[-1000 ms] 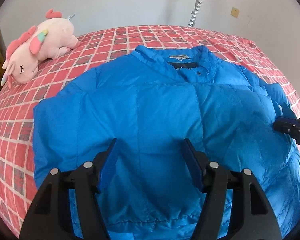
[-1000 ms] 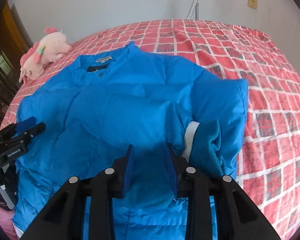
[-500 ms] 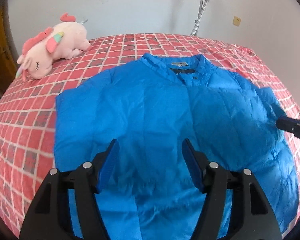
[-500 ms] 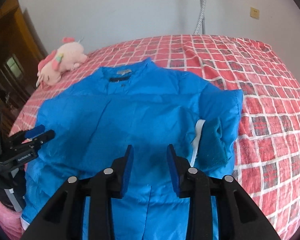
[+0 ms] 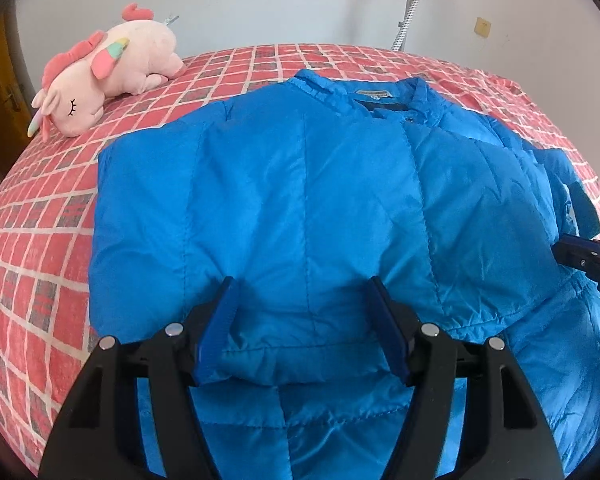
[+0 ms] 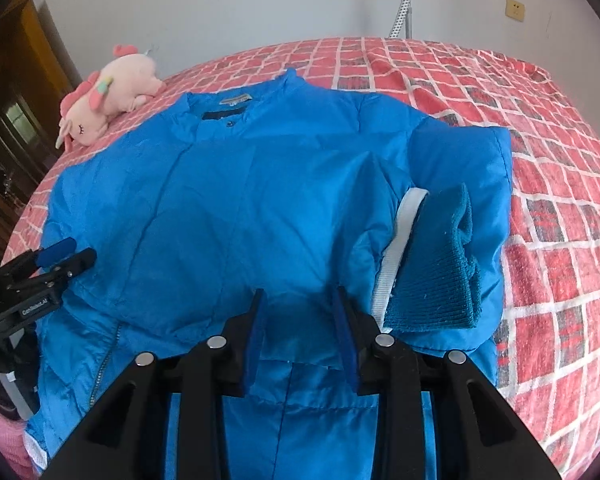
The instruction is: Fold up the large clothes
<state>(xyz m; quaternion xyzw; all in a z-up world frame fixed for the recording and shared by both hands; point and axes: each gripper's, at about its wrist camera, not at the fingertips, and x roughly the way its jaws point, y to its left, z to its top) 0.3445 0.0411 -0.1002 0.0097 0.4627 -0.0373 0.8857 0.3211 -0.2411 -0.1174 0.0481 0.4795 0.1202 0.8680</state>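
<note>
A blue puffer jacket [image 5: 300, 208] lies front up on the bed, collar at the far end, both sleeves folded in over the body. Its knit cuff [image 6: 440, 272] and a white strip lie on the right side. My left gripper [image 5: 304, 300] is open above the folded left sleeve near the hem, holding nothing. My right gripper [image 6: 300, 304] is open above the jacket's lower right part, just left of the cuff, holding nothing. The left gripper also shows at the left edge of the right wrist view [image 6: 66, 254]. The right gripper's tip shows at the right edge of the left wrist view [image 5: 580, 252].
The bed has a red brick-pattern cover [image 5: 40, 240]. A pink plush unicorn [image 5: 100, 80] lies at the far left corner. A white wall, a metal hose [image 6: 402, 4] and a wall socket [image 6: 515, 9] are behind. A wooden door stands at the left [image 6: 16, 92].
Both grippers have pulled back towards the jacket's hem and lowered slightly. The left sleeve now lies folded over the body with a clear lower edge between the left fingers.
</note>
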